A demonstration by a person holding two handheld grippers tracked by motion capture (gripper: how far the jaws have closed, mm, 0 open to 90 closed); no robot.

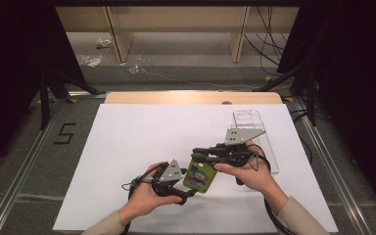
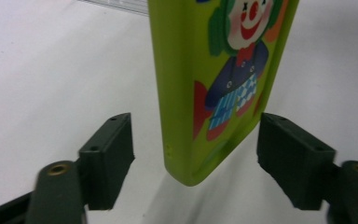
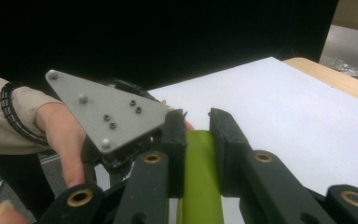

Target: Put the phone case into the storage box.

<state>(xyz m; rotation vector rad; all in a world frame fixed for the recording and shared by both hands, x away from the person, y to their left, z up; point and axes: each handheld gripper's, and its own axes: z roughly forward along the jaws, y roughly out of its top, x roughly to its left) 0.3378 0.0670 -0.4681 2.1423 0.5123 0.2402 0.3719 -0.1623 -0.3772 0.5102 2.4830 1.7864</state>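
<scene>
green phone case (image 1: 199, 176) held up above worktop (image 1: 127, 147). right gripper (image 3: 196, 125) pinched shut on its thin edge. left gripper (image 2: 196, 144) wide open around bottom end, not touching. looks light, stiff, smooth, maybe slippery; grab flat sides.

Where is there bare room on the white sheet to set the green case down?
The white sheet is bare across its left half and far edge. It is crowded near the front centre, where the left gripper and right gripper meet at the green case, and at right by the clear box.
</scene>
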